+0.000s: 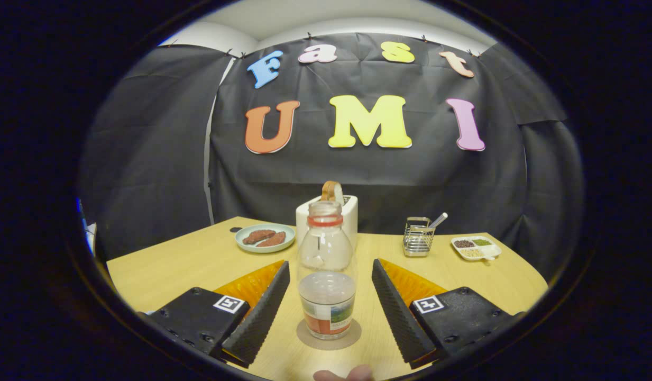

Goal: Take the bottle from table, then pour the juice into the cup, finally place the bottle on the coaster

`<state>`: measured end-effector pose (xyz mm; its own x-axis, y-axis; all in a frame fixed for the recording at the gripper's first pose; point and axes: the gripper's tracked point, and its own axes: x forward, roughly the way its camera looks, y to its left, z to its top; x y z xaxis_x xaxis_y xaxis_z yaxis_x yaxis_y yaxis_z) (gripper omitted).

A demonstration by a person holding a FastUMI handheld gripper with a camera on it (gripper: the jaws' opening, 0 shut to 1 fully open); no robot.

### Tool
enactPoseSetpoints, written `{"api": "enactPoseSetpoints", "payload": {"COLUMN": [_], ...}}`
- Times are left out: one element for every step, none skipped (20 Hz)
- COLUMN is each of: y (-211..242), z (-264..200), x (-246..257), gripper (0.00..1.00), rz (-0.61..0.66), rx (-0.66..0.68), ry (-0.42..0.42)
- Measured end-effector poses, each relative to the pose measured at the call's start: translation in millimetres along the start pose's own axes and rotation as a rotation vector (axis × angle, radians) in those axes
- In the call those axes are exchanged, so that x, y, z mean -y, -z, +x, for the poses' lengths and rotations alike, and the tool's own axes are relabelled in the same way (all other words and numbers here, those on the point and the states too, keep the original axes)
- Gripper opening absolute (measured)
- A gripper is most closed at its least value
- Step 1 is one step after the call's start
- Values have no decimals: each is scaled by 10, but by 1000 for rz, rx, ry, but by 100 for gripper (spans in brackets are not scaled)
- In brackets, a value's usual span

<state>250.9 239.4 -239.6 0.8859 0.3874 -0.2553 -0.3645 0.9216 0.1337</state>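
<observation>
A clear bottle (326, 270) with an open neck, a red ring and a coloured label stands upright on a round brown coaster (352, 336) on the wooden table (188, 264). It holds a little pale liquid low down. My gripper (326, 307) is open: the two black ribbed fingers (259, 312) stand on either side of the bottle with a gap on each side, touching nothing.
Behind the bottle stands a white toaster (349, 217) with a slice of bread in it. A pale plate (265, 238) with two brown pieces lies to its left. A wire holder (418, 236) and a small white divided dish (476, 247) sit to the right. A fingertip (344, 374) shows nearest me.
</observation>
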Motion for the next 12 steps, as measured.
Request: {"api": "enactPoseSetpoints", "payload": {"y": [-106, -221, -345, -499, -629, -780, -916, -1063, -1200, -1348, -1512, -1675], "z": [-76, -156, -251, -356, -471, -581, -707, -837, -979, -1110, -1259, -1420], "x": [-16, -22, -19, -7, 19, 37, 59, 83, 118, 146, 181, 222], "gripper": [100, 100, 100, 100, 100, 100, 100, 100, 100, 100, 100, 100], "rz": [2, 6, 3, 1, -10, -20, -31, -37, -46, -55, -66, -76], "rx": [15, 33, 50, 72, 92, 114, 132, 149, 162, 179, 197, 219], "ry": [-2, -2, 2, 8, 24, 33, 49, 62, 81, 100, 122, 147]}}
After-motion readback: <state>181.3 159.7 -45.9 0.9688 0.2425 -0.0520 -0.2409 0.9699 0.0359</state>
